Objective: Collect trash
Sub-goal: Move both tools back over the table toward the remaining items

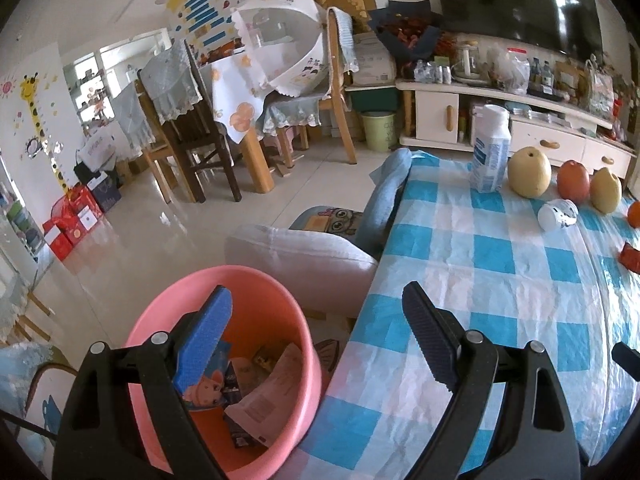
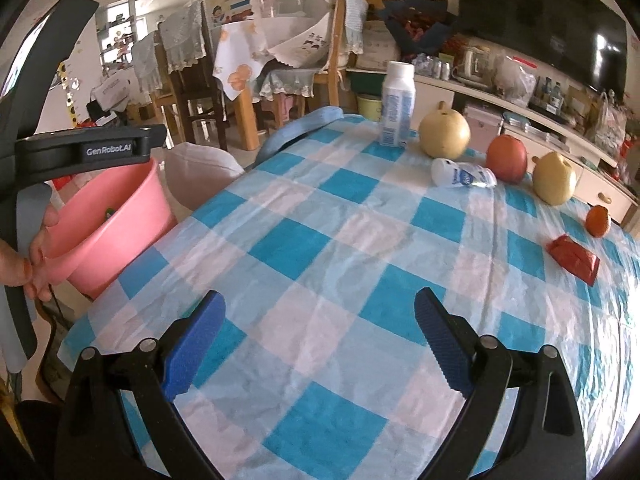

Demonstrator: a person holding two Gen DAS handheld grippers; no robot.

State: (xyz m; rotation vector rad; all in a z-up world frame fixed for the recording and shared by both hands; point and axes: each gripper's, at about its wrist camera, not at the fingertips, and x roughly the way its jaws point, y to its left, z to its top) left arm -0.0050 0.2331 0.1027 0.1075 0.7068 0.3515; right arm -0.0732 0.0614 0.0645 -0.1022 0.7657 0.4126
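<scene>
A pink bin [image 1: 224, 364] stands on the floor beside the table's left edge, holding paper and wrappers [image 1: 256, 392]; it also shows in the right wrist view [image 2: 112, 224]. My left gripper [image 1: 316, 336] is open and empty, one finger over the bin, the other over the table edge. My right gripper [image 2: 320, 344] is open and empty above the near part of the checked tablecloth [image 2: 320, 240]. On the table lie a small fallen bottle [image 2: 462, 174], a red wrapper [image 2: 574, 258] and an upright white bottle [image 2: 396, 104].
Two pears [image 2: 444, 130], an apple [image 2: 506, 158] and a small orange [image 2: 598, 220] sit at the table's far side. A pale cushion [image 1: 300, 256] lies beyond the bin. Chairs, a dining table and a TV cabinet stand further back.
</scene>
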